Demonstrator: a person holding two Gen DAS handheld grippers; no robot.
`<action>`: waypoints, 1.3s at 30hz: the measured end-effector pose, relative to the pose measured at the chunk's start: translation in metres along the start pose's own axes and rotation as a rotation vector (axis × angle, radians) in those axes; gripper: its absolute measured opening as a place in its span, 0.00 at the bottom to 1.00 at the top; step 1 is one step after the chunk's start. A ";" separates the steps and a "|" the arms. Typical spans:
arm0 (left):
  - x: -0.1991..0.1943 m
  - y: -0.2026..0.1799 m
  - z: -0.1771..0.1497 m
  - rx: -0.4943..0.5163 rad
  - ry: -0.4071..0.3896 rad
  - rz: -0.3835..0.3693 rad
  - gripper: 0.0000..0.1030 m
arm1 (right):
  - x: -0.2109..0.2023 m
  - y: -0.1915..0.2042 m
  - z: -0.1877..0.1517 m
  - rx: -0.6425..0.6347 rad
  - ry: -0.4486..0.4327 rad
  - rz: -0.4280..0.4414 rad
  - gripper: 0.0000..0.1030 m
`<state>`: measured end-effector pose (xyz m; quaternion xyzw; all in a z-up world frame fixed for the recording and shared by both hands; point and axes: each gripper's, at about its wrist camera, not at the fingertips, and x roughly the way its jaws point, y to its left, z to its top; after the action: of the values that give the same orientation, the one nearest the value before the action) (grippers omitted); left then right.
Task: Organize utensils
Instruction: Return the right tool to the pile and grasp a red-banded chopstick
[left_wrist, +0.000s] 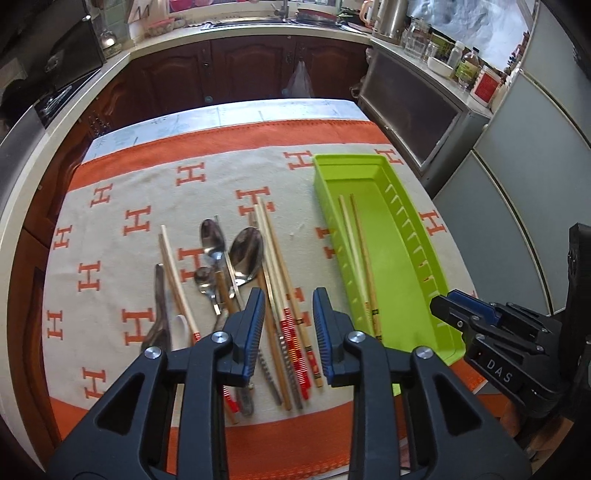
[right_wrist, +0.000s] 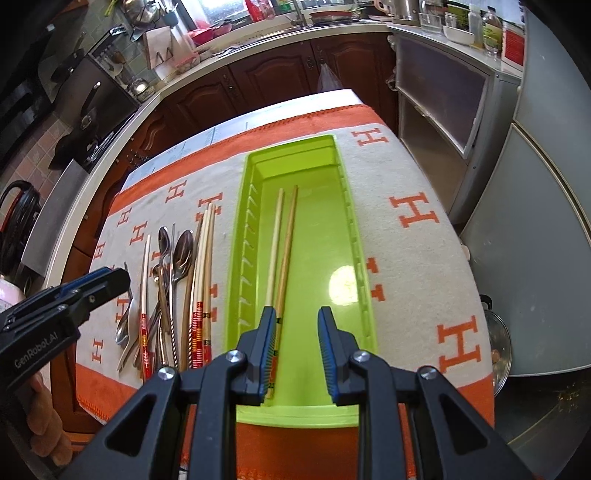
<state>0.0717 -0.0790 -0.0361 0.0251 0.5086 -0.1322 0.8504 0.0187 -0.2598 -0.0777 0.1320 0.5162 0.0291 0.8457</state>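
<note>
You have one green tray (right_wrist: 303, 162) on the table, and two chopsticks (right_wrist: 282, 251) lie inside it, side by side. Left of the tray, on the H-patterned cloth (left_wrist: 122, 206), you can count three metal spoons (left_wrist: 246, 254) with bowls showing: two large and one small. About five more chopsticks (left_wrist: 275, 258) lie loose in that same pile left of the tray, though overlaps make the exact number uncertain. One dark-handled utensil (left_wrist: 159, 306) sits farthest left of the tray.

Left gripper (left_wrist: 289, 332) jaws apart, right gripper (right_wrist: 297, 347) likewise
</note>
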 end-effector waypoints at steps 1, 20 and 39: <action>-0.002 0.006 -0.001 -0.009 -0.002 -0.003 0.23 | 0.001 0.004 0.000 -0.008 0.003 0.002 0.22; -0.015 0.158 -0.046 -0.261 -0.031 0.048 0.62 | 0.038 0.095 -0.002 -0.193 0.105 0.035 0.22; 0.026 0.171 -0.092 -0.226 0.026 0.021 0.61 | 0.107 0.169 -0.022 -0.311 0.312 0.239 0.22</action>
<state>0.0468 0.0975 -0.1187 -0.0641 0.5312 -0.0649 0.8423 0.0634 -0.0729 -0.1369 0.0542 0.6107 0.2280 0.7564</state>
